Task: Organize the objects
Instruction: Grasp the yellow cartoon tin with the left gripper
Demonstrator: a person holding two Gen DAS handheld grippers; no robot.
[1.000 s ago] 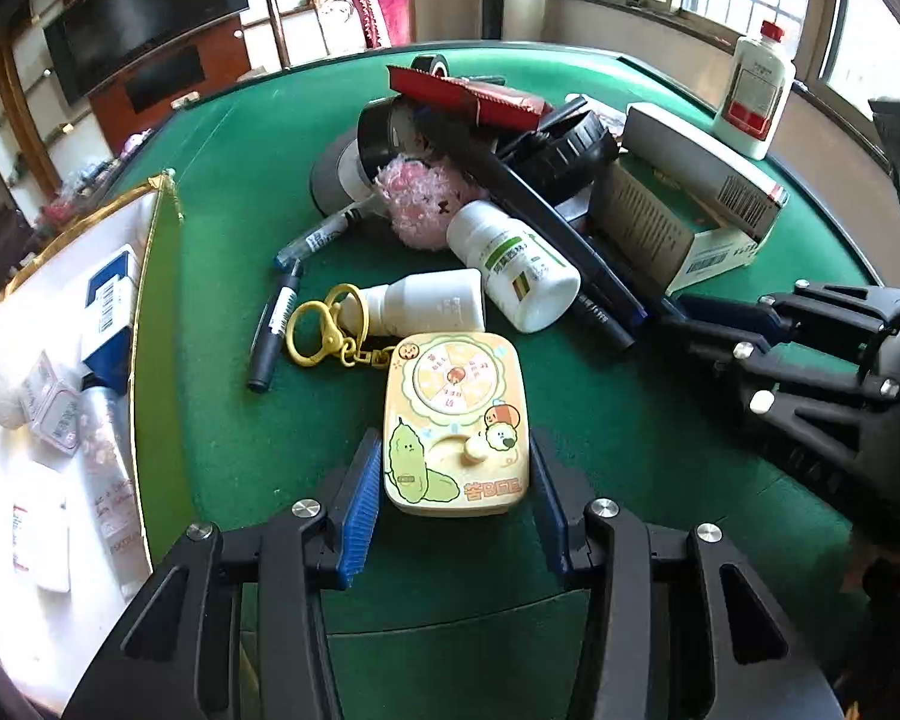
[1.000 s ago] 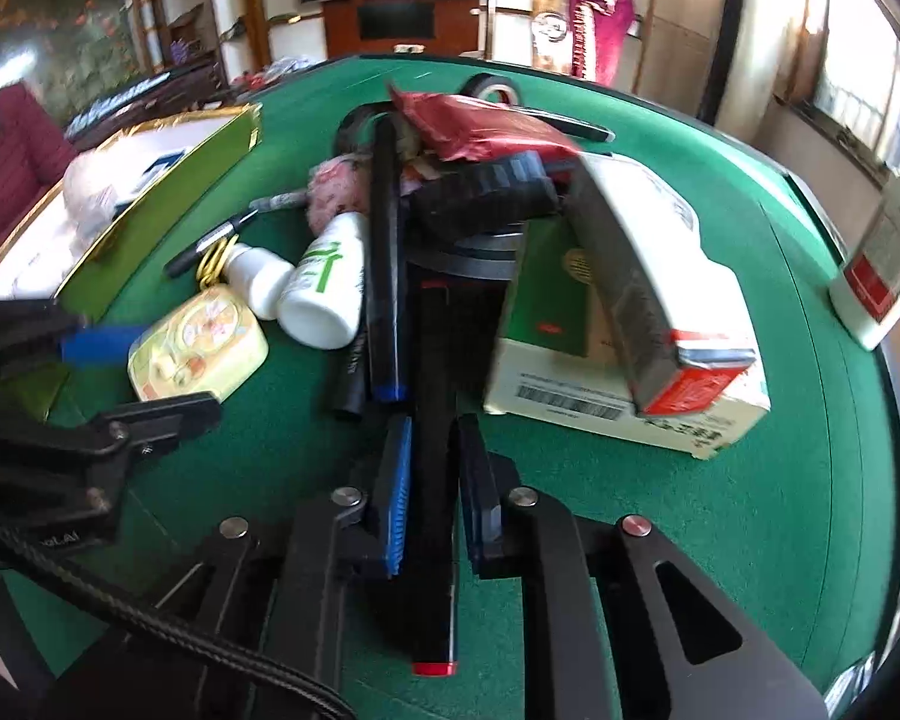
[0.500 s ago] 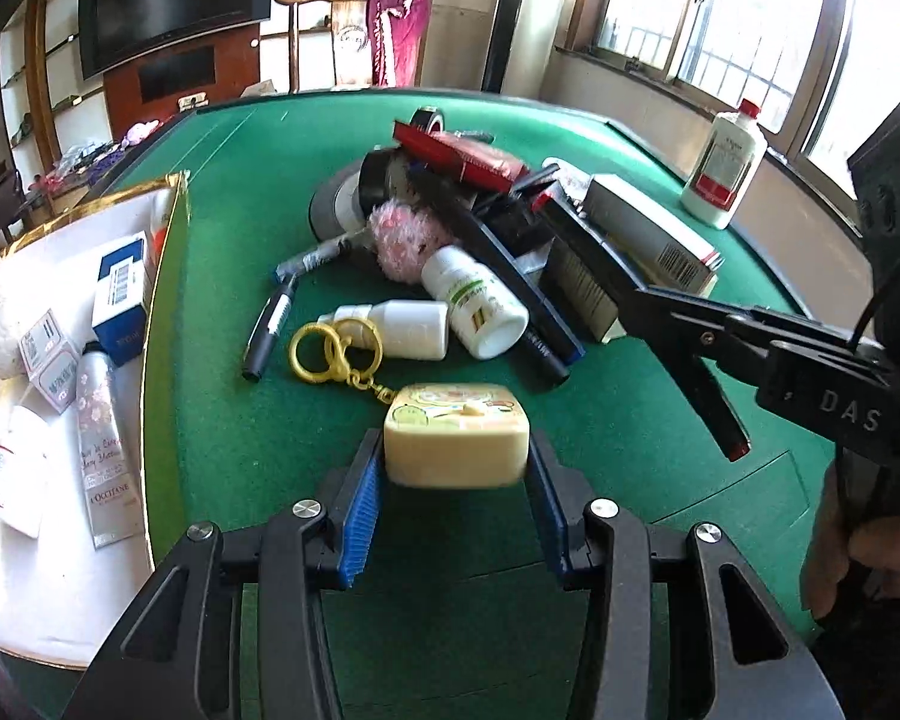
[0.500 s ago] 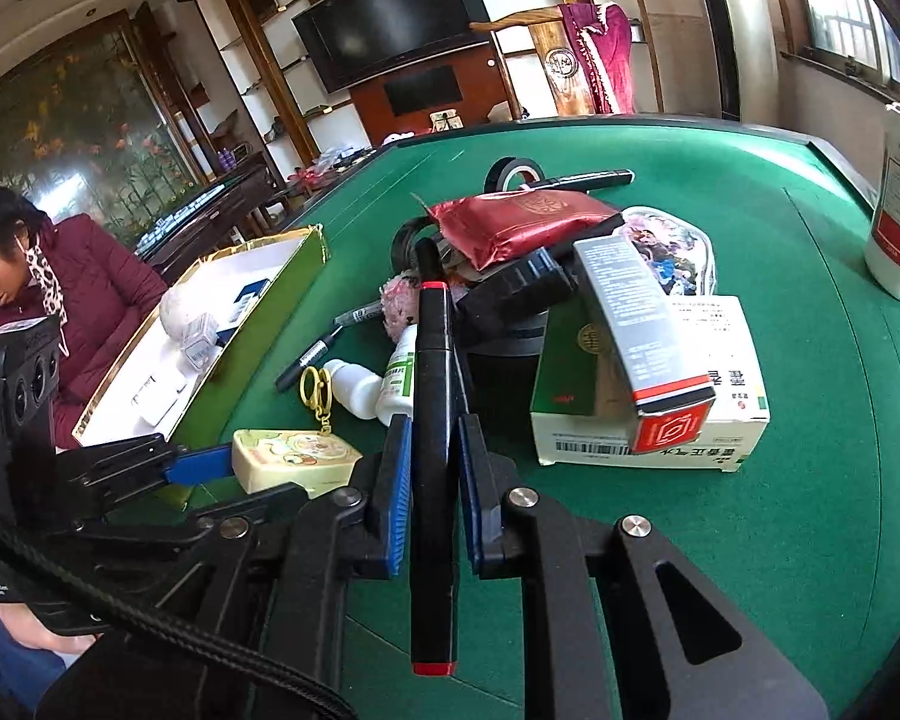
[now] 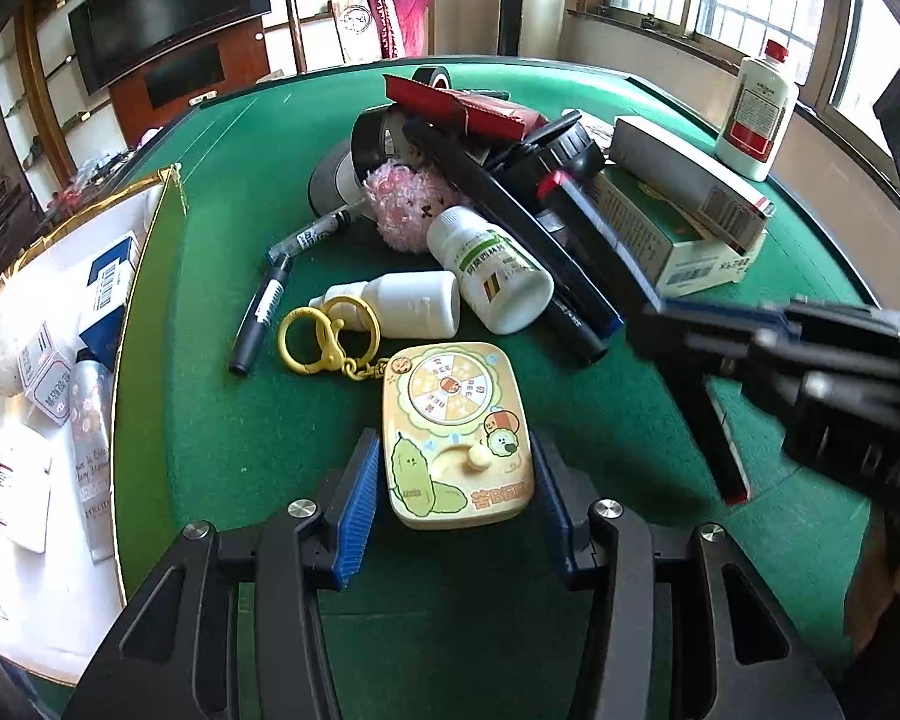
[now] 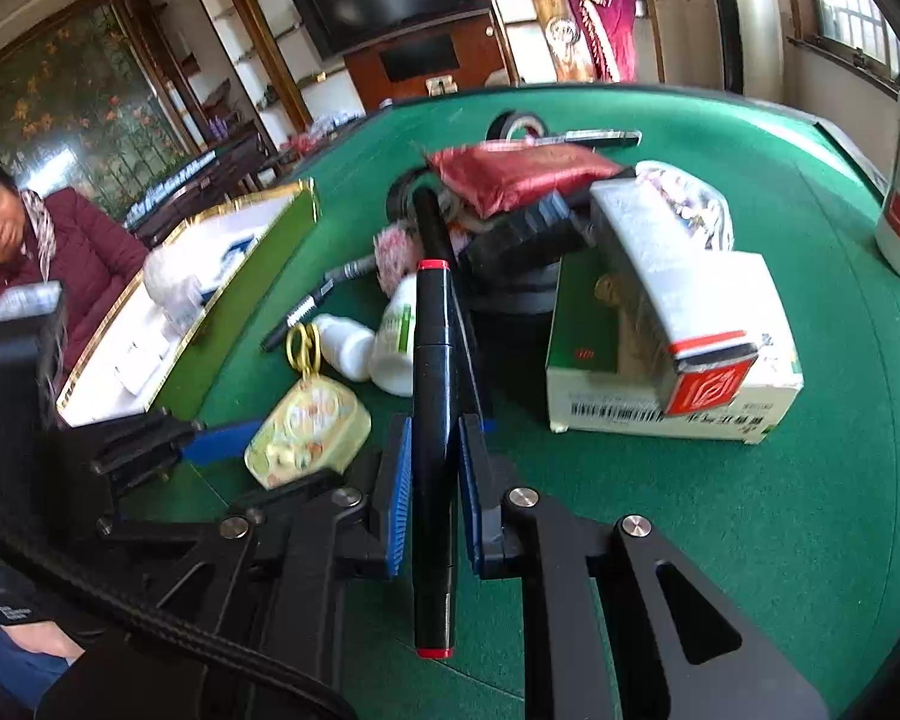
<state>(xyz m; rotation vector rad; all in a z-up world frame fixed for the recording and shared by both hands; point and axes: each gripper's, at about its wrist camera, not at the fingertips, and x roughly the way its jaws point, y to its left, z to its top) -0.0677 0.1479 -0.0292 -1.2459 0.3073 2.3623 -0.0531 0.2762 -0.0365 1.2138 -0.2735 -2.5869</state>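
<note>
My left tongs (image 5: 457,501) hold a little yellow toy case (image 5: 457,432) by its two long sides, with the blue pads (image 5: 354,510) pressed on it. The case is flat with round corners. It has a round spinner picture on top, a green pear-like cartoon, a small cream knob and some writing along the near edge. A short chain joins its far corner to a yellow ring clip (image 5: 327,333), which lies on the green table (image 5: 240,420). I cannot tell if the case rests on the table or is a bit above it.

My right tongs (image 6: 435,474) are nearly shut on a black marker (image 6: 432,408). The marker is long and thin, with a red band at each end. It points away from me toward the pile, and its near end sticks out behind the pads.

Just past the toy case lie a small white bottle (image 5: 408,303) on its side and a bigger white bottle with a green label (image 5: 492,270). A fluffy pink ball (image 5: 408,204) sits behind them. Two dark pens (image 5: 264,312) lie to the left. To the right is a green and white box (image 5: 672,240) with a long white box (image 5: 684,180) on top. A white tray with a gold rim (image 5: 120,360) sits at the left edge of the table, with small packs in it.
</note>
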